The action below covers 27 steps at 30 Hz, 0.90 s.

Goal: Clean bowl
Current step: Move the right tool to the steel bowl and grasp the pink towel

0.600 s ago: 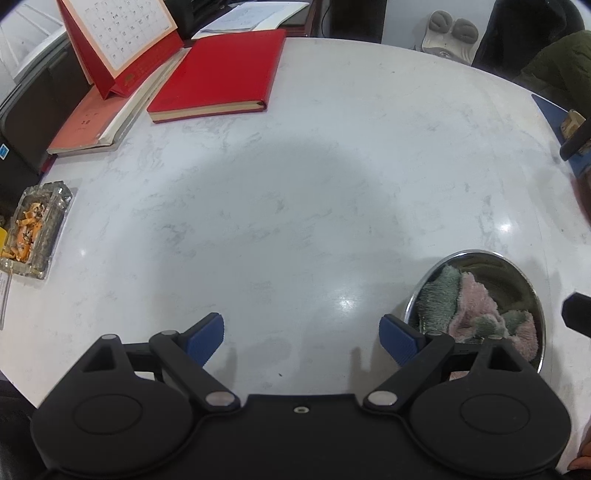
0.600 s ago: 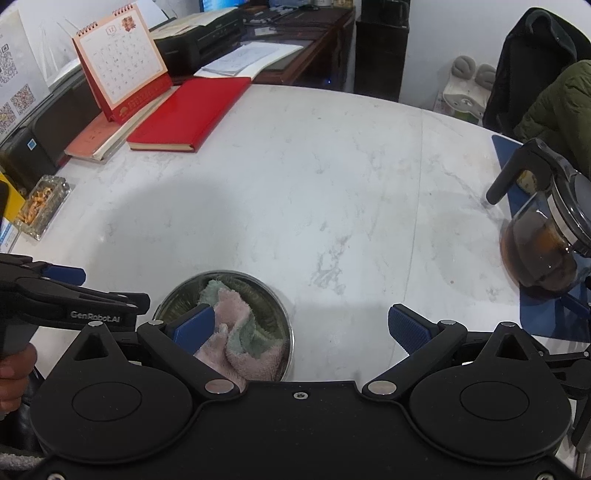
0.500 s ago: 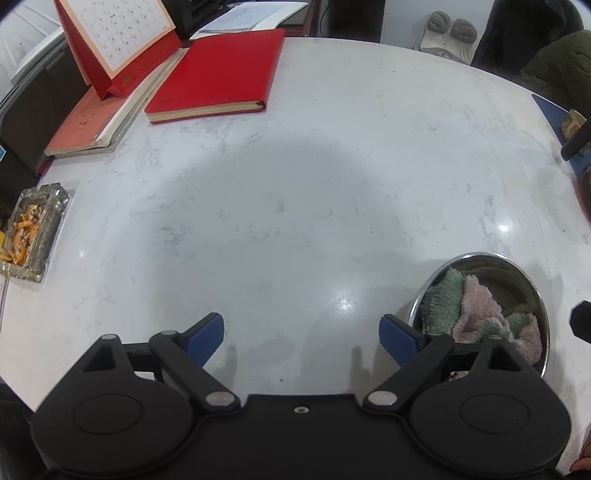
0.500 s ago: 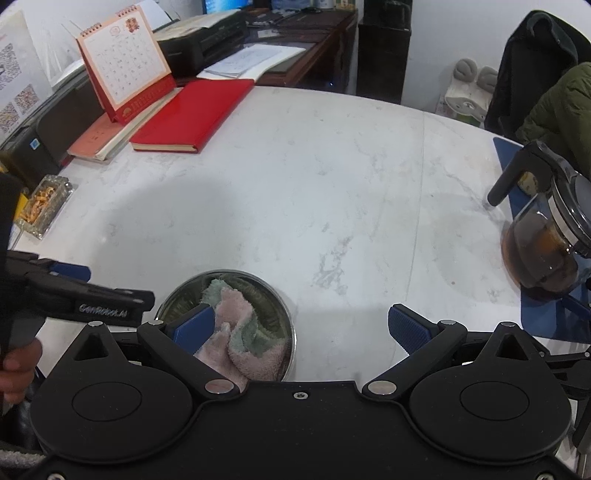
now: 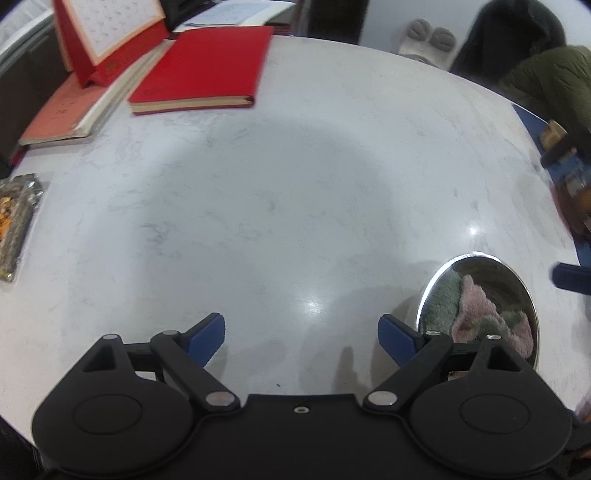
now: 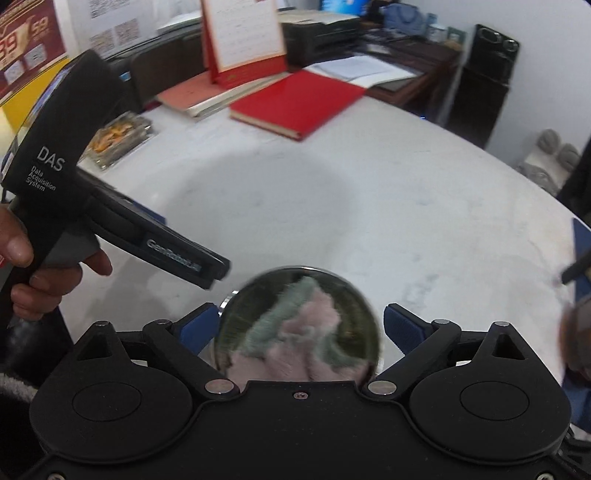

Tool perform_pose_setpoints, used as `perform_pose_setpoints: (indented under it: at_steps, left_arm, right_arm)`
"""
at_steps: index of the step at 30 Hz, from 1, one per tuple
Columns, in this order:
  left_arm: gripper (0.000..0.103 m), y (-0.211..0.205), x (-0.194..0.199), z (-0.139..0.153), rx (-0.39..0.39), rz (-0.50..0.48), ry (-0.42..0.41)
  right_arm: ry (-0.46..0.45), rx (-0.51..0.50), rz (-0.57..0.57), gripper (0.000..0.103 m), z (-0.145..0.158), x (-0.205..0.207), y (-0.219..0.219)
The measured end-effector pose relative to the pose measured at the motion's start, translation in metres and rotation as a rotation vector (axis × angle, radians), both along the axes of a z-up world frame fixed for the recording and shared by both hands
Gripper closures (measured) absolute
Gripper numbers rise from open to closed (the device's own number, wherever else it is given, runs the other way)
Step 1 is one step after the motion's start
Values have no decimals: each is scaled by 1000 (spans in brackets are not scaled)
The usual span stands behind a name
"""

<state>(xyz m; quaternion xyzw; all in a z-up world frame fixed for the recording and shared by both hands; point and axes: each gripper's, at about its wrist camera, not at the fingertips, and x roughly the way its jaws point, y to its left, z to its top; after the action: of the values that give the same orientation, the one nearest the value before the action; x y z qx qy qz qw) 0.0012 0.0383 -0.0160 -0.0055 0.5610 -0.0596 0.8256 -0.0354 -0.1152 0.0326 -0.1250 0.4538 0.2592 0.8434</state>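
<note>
A steel bowl sits on the white marble table with a pink and green cloth bunched inside. My left gripper is open and empty, just left of the bowl. In the right wrist view the bowl and its cloth lie between the open fingers of my right gripper, which hovers over them. The left gripper's body shows at the left of that view, held in a hand.
A red book, a desk calendar and an orange notebook lie at the table's far left. A glass ashtray sits at the left edge. A blue mat is at the right edge.
My right gripper has swung left and centred over the bowl, which was by its left finger. The left gripper has shifted slightly; the bowl sits further right in its view.
</note>
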Motion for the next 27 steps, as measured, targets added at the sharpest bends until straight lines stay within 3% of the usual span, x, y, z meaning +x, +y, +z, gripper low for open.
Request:
perform_pose_setpoints:
  at_steps: [2, 9, 11, 14, 27]
  left_arm:
    - [22, -4, 0, -4, -24, -30, 8]
    - [39, -9, 4, -14, -78, -103, 12]
    - [51, -8, 6, -15, -99, -112, 18]
    - [60, -8, 6, -10, -135, -129, 14]
    - [59, -19, -4, 22, -207, -219, -41]
  right_arm:
    - [28, -33, 14, 20, -5, 3, 5]
    - [96, -61, 3, 40, -19, 6, 5]
    - [113, -70, -3, 46, -24, 7, 4]
    - [122, -77, -2, 48, -27, 4, 2]
    - [138, -95, -17, 52, -27, 3, -3]
